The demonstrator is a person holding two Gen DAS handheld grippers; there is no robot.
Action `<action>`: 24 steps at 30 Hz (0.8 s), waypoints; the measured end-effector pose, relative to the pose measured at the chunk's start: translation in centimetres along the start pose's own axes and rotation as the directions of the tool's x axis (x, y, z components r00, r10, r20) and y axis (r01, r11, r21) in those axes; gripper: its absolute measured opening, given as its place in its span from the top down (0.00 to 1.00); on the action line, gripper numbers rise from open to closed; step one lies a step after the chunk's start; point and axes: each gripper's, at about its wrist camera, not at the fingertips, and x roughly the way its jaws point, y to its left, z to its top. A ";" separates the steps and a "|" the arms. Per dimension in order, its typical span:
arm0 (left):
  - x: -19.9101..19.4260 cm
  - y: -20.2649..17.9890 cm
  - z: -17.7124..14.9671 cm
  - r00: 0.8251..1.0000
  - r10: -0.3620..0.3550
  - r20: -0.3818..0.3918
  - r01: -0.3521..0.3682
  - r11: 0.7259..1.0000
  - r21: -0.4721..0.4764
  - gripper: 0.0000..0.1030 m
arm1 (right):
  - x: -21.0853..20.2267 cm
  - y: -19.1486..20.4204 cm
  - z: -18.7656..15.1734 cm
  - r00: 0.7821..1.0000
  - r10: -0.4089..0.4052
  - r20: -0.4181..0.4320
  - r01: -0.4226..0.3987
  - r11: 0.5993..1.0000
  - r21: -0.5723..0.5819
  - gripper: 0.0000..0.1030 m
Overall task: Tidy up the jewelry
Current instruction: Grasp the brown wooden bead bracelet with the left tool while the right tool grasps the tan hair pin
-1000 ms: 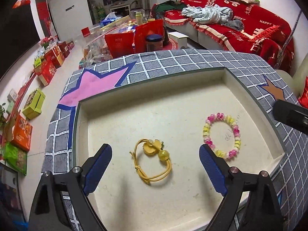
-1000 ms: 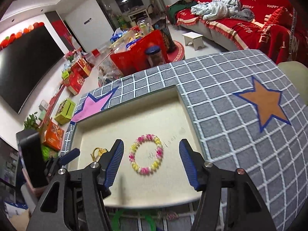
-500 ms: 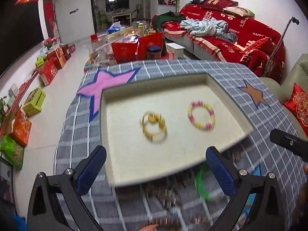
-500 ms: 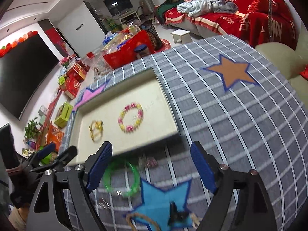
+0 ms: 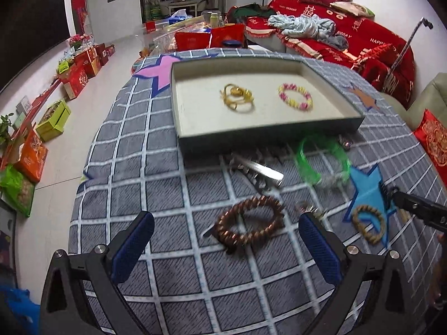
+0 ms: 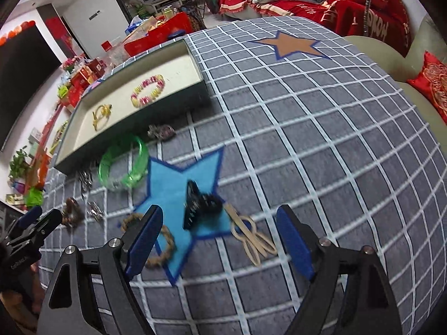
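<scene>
Pulled both grippers back off the shallow beige tray (image 5: 268,136). My left gripper (image 5: 226,248) now over brown beaded bracelet (image 5: 248,220); right gripper (image 6: 220,240), jaws wider, over black claw clip (image 6: 199,203).

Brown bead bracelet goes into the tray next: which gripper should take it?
Left. The left gripper is open with the brown bead bracelet between its fingers; the right gripper faces the black hair claw.

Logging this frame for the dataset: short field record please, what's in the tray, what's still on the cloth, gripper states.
tray: yellow cord bracelet; pink-yellow bead bracelet
on cloth: green bangle, brown bead bracelet, tan bead bracelet, black claw clip, metal hair clip
left gripper: open, empty, above the brown bead bracelet
right gripper: open, empty, near the black claw clip
</scene>
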 end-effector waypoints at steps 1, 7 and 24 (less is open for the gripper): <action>0.3 0.1 -0.2 1.000 0.010 -0.006 -0.010 1.000 0.001 0.00 | -0.1 -0.3 -0.2 1.000 -0.005 0.003 0.005 1.000 0.007 0.17; 1.4 0.5 -1.0 1.000 0.013 -0.024 -0.013 1.000 0.026 0.00 | -0.3 -1.7 -0.9 1.000 -0.028 -0.003 0.028 1.000 0.006 0.17; 2.7 -1.2 -0.1 0.999 -0.032 -0.024 0.035 0.988 0.151 0.15 | 0.8 0.6 -0.3 0.998 -0.058 0.007 0.058 0.976 -0.212 0.52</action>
